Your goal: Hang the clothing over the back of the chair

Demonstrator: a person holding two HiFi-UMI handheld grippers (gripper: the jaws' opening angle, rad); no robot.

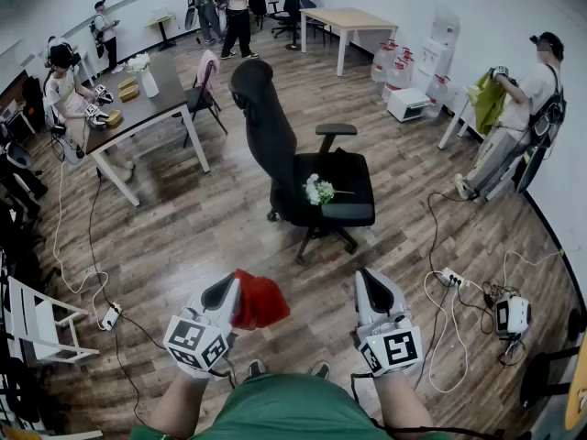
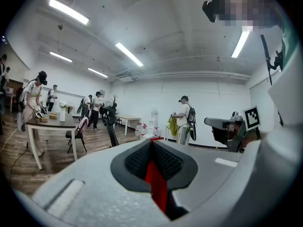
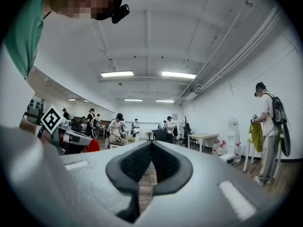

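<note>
My left tongs [image 1: 227, 290] are clamped on the red clothing [image 1: 260, 301], low in the head view. It bulges rightward from them, bunched, so I can't make out its long axis. The black chair [image 1: 271, 140] stands well apart. My right tongs [image 1: 369, 280] are closed and empty.

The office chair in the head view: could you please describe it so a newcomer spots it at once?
On the wooden floor, right of the dark table, stands a black swivel office chair with a tall back. Unlike the small chair with pink cloth beside that table, it has white flowers on its seat.
</note>
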